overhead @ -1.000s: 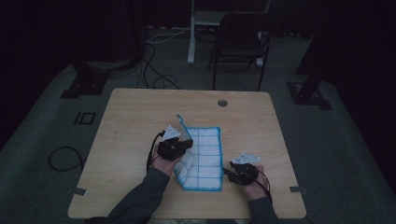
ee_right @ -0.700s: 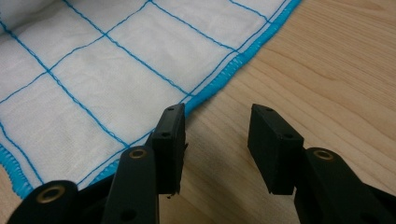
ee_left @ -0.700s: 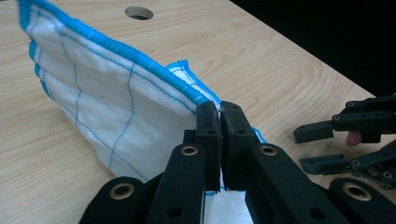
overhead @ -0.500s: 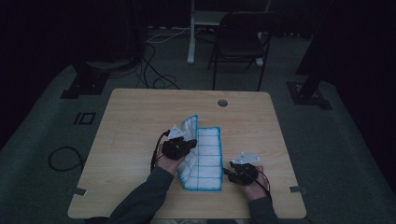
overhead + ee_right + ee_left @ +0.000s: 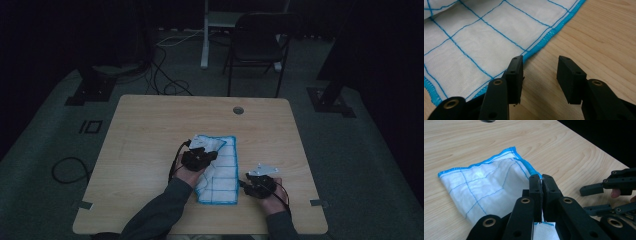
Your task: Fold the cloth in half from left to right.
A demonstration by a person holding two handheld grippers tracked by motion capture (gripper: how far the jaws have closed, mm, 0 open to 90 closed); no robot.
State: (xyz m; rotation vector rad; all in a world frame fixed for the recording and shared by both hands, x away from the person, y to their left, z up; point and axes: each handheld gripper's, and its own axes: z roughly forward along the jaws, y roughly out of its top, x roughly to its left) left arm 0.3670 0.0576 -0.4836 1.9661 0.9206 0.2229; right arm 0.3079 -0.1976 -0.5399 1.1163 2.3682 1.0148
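Left of centre in the high view: left gripper [image 5: 212, 155], jaws clamped on the blue-edged white cloth [image 5: 222, 172], a fold of it laid over the rest. Cloth spread at the middle of the wooden table [image 5: 150, 125], toward the lower edge. Lower right of centre: right gripper [image 5: 245, 180], jaws wide apart, holding nothing, just beside the cloth's blue hem.

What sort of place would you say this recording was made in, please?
Probably a lab or studio set up for recording: a lone wooden table on grey floor, stand bases, loose cables and a folding chair behind.
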